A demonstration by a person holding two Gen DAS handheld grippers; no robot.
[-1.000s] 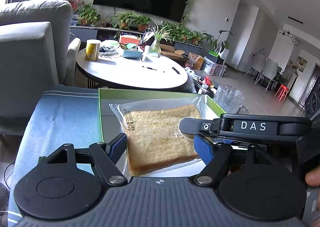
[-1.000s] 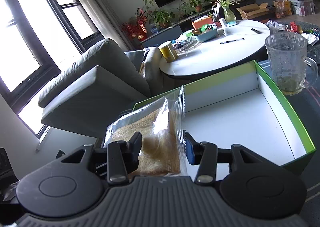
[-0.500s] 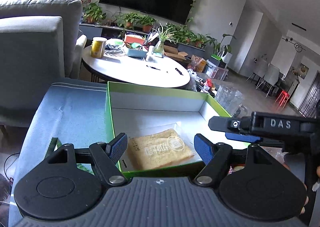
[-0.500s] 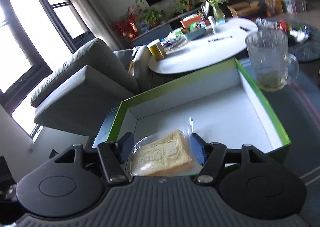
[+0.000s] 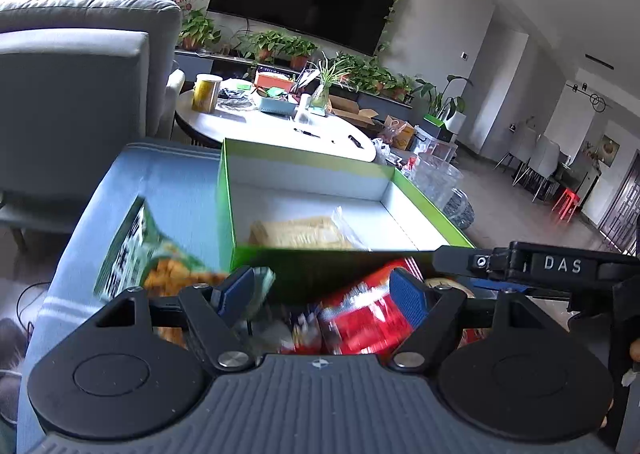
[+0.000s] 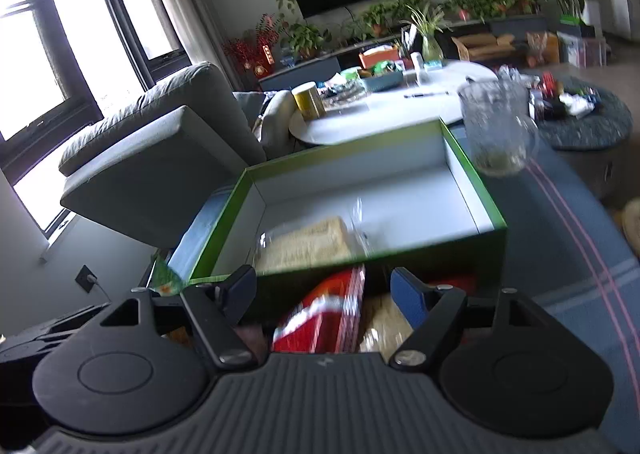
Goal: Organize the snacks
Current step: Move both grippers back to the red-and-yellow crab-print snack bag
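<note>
With the bagged toast (image 5: 298, 233) now lying in the green box (image 5: 432, 210), both grippers have drawn back empty, left gripper (image 5: 324, 288) jaws opening, right gripper (image 6: 323, 288) jaws spread, over the red packet (image 5: 368, 314) near the box, likely next.

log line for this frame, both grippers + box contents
left gripper: opening, empty | right gripper: open, empty | green box: bagged bread inside | red snack pack, green chip bag: outside box

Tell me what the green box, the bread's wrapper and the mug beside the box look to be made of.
Green box: likely cardboard, thin straight walls, matte white inside.
Bread wrapper: clear plastic film, crinkled and glinting.
Mug: see-through and textured with a handle, glass or hard plastic; can't tell which.
</note>
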